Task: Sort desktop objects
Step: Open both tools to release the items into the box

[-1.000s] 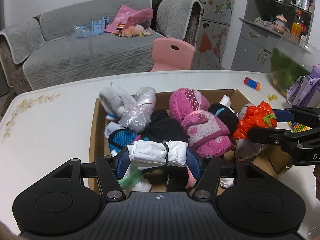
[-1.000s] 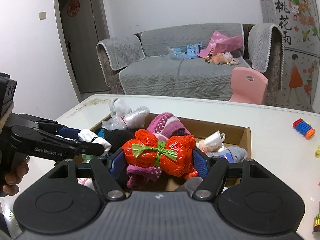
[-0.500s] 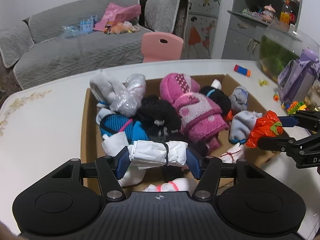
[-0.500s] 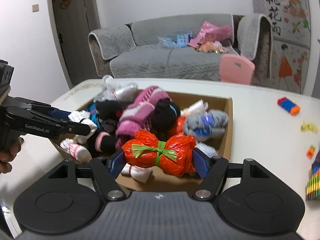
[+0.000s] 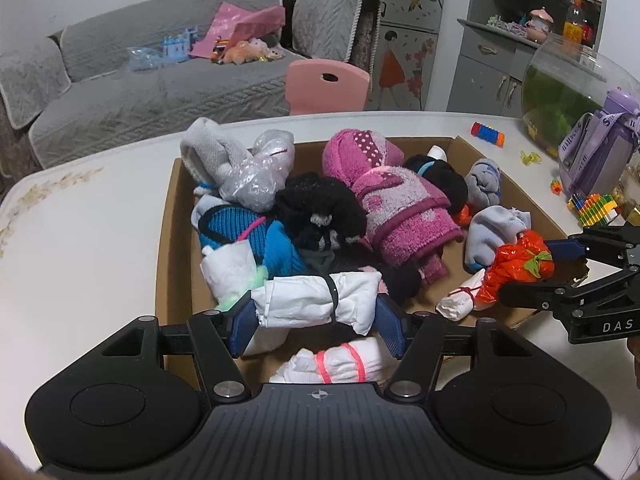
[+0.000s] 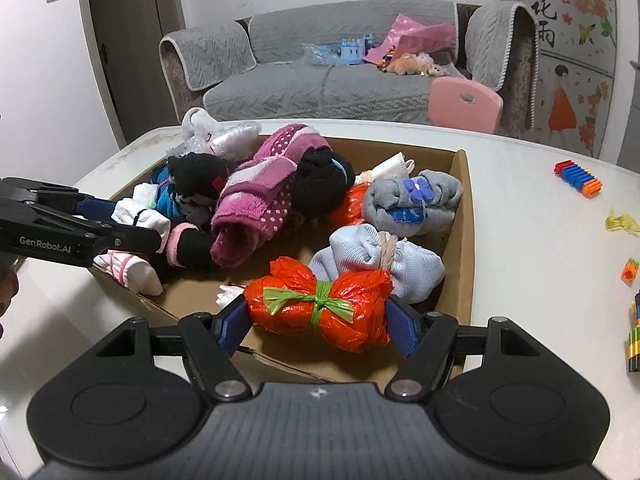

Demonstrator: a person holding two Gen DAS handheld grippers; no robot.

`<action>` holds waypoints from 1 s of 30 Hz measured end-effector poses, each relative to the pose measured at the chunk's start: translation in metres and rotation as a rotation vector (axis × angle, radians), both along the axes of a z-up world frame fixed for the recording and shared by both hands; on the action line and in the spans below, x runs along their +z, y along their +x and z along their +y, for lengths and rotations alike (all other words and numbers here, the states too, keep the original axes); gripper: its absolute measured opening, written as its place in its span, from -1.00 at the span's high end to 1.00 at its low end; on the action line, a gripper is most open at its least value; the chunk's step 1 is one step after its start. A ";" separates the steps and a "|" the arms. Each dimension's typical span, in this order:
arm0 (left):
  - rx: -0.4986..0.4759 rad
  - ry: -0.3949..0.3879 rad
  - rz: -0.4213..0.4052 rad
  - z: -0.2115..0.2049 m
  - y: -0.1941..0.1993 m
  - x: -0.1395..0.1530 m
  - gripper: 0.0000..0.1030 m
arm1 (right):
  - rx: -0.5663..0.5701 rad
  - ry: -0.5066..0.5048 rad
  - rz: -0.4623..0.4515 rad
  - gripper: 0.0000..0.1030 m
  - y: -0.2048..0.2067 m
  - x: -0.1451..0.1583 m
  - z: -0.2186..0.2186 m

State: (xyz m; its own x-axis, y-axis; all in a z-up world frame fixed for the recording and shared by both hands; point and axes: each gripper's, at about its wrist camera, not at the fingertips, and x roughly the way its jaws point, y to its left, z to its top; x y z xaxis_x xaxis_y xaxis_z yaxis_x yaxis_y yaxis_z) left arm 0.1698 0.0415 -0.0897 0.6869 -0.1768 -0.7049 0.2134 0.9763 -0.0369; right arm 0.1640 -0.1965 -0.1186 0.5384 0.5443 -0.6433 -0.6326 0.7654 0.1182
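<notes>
A shallow cardboard box [image 5: 168,216] on the white table holds several rolled cloth bundles. My left gripper [image 5: 316,314] hangs low over the box's near left part. A white bundle tied with a black band [image 5: 304,300] spans its blue pads, and the jaws are opening. My right gripper [image 6: 318,316] is shut on an orange-red plastic bundle tied with green [image 6: 292,304], low over the near right corner of the box [image 6: 464,200]. Each gripper shows in the other's view: the right gripper [image 5: 528,270] at the right and the left gripper [image 6: 134,222] at the left.
In the box lie a magenta towel roll [image 5: 400,216], black socks [image 5: 320,212], grey and pale blue bundles [image 6: 412,196] and a white roll with a pink band [image 5: 340,364]. Toy blocks [image 6: 578,178], a purple bottle [image 5: 596,152] and a fish tank [image 5: 568,88] stand right of it.
Both grippers have sunk toward the box with their bundles still between the pads. The orange-red bundle has come down to the box's near right corner.
</notes>
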 end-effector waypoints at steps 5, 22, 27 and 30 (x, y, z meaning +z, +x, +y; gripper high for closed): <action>0.013 -0.008 0.010 -0.001 -0.004 -0.005 -0.32 | -0.005 -0.022 -0.005 -0.34 -0.001 -0.001 0.003; 0.087 -0.031 0.004 0.004 -0.016 0.000 -0.66 | -0.011 -0.016 -0.024 -0.75 -0.002 0.004 0.002; 0.094 -0.028 -0.005 0.004 -0.024 0.006 -0.71 | -0.012 -0.010 -0.033 -0.75 -0.006 0.010 -0.001; 0.102 -0.042 -0.003 0.006 -0.029 0.009 -0.71 | -0.012 -0.006 -0.046 -0.75 -0.009 0.015 -0.003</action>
State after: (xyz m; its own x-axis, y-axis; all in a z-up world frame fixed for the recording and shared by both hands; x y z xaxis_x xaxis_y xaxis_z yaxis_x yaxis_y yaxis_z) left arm 0.1404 0.0475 -0.0804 0.7050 -0.1349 -0.6963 0.1129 0.9906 -0.0775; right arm 0.1555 -0.1997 -0.1033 0.5737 0.5341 -0.6210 -0.6280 0.7735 0.0851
